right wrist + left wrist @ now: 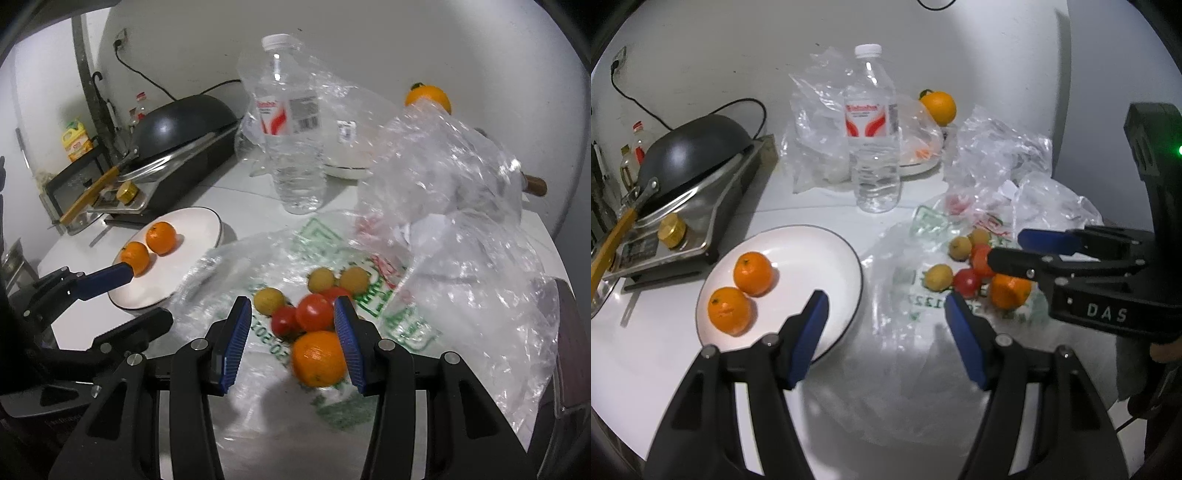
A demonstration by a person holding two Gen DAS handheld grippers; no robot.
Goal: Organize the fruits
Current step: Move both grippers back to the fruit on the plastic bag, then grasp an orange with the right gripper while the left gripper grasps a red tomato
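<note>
A: What is each gripper doing?

B: The left gripper [882,319] has its fingers spread wide and holds nothing. The white plate [798,243] lies under its left fingertip, and two oranges [738,291] on it touch each other just beyond that tip.

A: And the right one?

B: The right gripper [291,321] is also spread. A loose orange [319,358] sits between its fingers against the right pad, on a printed plastic bag [402,325]. Red tomatoes [314,312] and small yellow fruits [321,279] cluster just past the fingertips.

Right gripper [291,341] spread beside orange [319,358]
</note>
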